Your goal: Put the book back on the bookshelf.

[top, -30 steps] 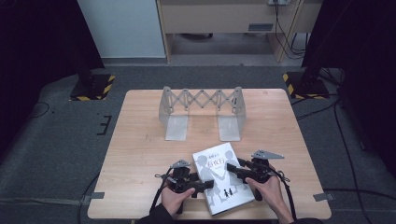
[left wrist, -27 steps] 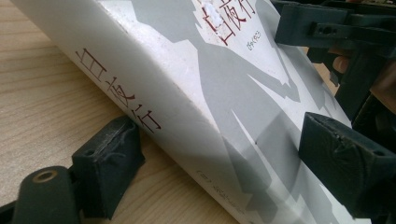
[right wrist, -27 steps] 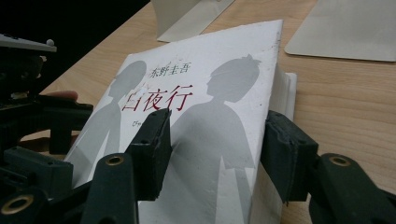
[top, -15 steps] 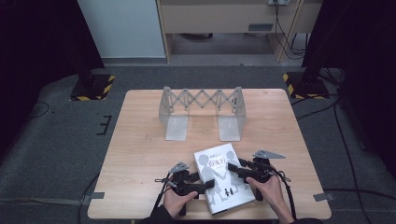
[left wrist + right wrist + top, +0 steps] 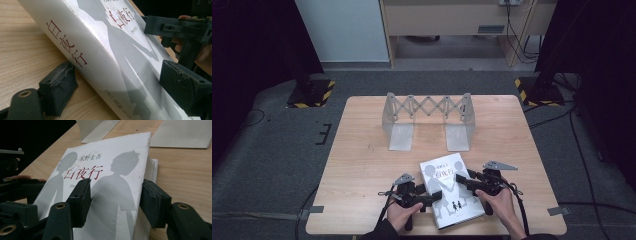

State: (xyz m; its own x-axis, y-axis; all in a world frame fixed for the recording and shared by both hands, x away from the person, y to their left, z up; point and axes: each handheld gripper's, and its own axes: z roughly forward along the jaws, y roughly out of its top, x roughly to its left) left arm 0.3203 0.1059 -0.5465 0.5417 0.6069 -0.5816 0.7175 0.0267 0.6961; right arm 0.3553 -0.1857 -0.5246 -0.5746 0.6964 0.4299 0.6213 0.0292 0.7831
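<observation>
A white book [image 5: 452,187] with grey silhouettes and red characters lies flat near the table's front edge. My left gripper [image 5: 436,196] is at its spine side. In the left gripper view the left gripper [image 5: 122,90] is open, one jaw on the wood against the spine of the book [image 5: 112,50], the other over the cover. My right gripper [image 5: 462,181] is at the page side. The right gripper [image 5: 117,202] is open in its own view, one jaw above the cover of the book [image 5: 107,170], the other beside the page edge. Whether the pads press the book is unclear.
A grey metal expanding book rack [image 5: 427,117] with two flat foot plates stands at the back middle of the wooden table [image 5: 362,175]. Bare wood lies between the rack and the book. Cables and striped stand bases sit on the floor around the table.
Both hands have shifted slightly toward the front edge and closer in on the book's two sides. The book itself has not visibly moved.
</observation>
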